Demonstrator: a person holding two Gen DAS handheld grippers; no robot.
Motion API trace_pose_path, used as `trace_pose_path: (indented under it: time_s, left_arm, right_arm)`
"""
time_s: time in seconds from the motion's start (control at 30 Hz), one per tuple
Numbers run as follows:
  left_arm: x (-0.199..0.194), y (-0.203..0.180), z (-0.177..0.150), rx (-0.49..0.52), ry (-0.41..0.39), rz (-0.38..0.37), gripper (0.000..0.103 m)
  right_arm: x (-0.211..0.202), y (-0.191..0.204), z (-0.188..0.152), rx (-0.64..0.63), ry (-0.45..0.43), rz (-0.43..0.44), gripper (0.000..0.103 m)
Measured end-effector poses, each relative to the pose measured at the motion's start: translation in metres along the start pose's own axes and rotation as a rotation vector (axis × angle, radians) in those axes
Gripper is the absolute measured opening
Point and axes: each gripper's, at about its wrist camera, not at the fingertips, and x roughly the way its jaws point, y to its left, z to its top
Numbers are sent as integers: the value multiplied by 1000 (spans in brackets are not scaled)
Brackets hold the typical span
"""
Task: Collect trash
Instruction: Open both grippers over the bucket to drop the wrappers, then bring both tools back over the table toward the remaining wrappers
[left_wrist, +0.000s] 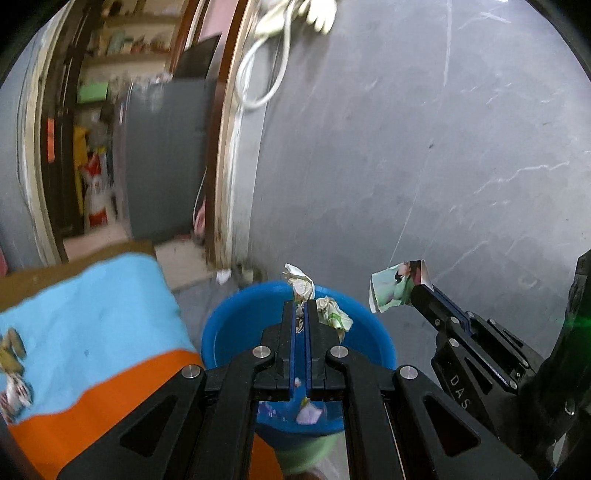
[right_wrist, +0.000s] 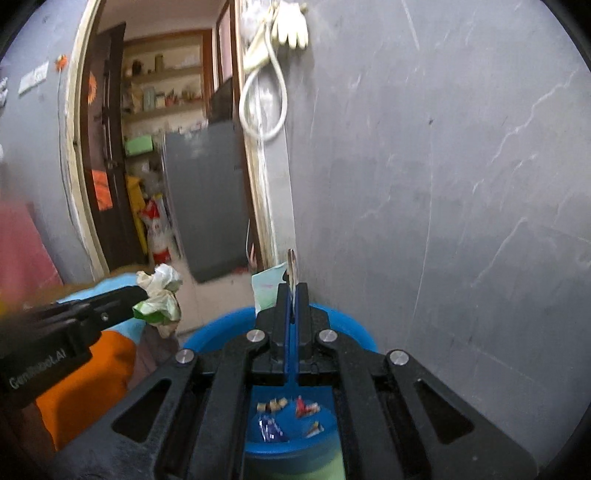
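My left gripper (left_wrist: 301, 308) is shut on a crumpled green-and-white wrapper (left_wrist: 332, 310) and holds it above a blue basin (left_wrist: 236, 325). It shows from the side in the right wrist view (right_wrist: 142, 295), with the wrapper (right_wrist: 160, 299) at its tip. My right gripper (right_wrist: 294, 291) is shut on a folded printed paper (right_wrist: 267, 288), also above the blue basin (right_wrist: 347, 325). In the left wrist view the right gripper (left_wrist: 419, 288) holds that paper (left_wrist: 395, 286) at the right. Several small wrappers (right_wrist: 288, 417) lie in the basin's bottom.
A blue and orange cloth (left_wrist: 92, 325) covers a surface at the left. A grey marble wall (left_wrist: 443, 147) stands behind the basin. A white cord and glove (right_wrist: 273, 55) hang beside an open doorway (right_wrist: 166, 166) with shelves and a grey cabinet (right_wrist: 207, 199).
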Motion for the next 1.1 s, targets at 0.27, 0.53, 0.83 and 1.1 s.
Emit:
trace_pose_path:
  time_s: [0.27,0.53,0.83,1.1]
  left_arm:
    - [23,11,-13,-48,96,6,3]
    - [13,26,-18,-79,110,36,16]
    - [-18,42,-17,-125,48,81,51]
    - [-75,67,-22,-169,-110,195,98]
  right_arm:
    - [23,-1,-4,7,92,21,14]
    - [25,-3,-4,19,100,30,33]
    - [19,4,-1,27,59,38,54]
    - [4,9,4,48,-28,57,88]
